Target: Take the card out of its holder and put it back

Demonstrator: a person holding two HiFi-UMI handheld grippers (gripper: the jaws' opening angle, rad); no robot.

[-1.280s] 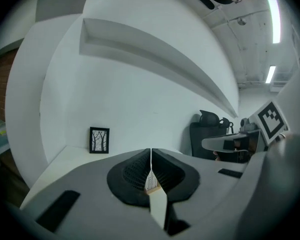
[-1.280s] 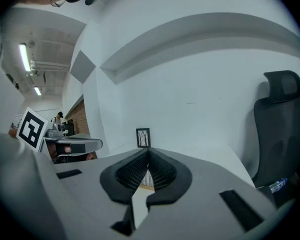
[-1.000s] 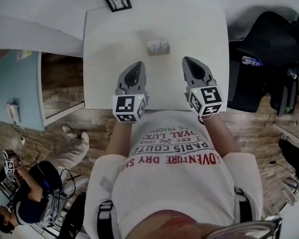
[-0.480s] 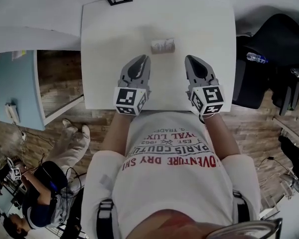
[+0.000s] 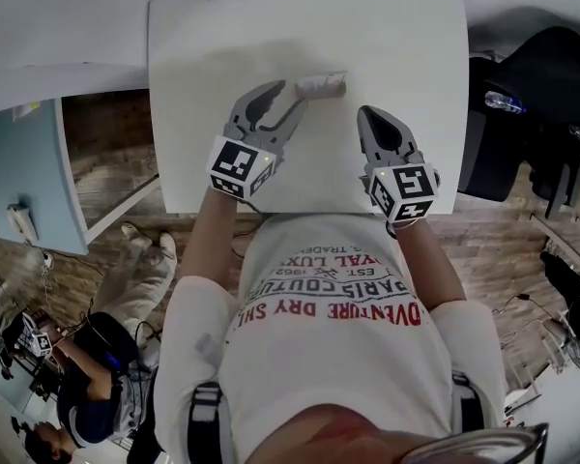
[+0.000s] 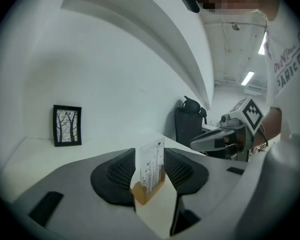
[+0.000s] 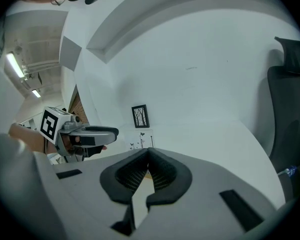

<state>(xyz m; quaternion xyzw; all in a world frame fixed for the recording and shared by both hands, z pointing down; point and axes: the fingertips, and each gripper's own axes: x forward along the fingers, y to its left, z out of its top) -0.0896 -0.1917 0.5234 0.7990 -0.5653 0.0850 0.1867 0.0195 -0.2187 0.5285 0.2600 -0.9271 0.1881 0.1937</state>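
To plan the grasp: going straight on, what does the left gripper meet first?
Probably the clear printed card in its light wooden holder: it stands between the just-opened jaws of the left gripper.

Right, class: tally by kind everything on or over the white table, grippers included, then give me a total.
grippers: 2, the left gripper and the right gripper
printed card: 1
wooden card holder: 1
framed tree picture: 1
Total: 5
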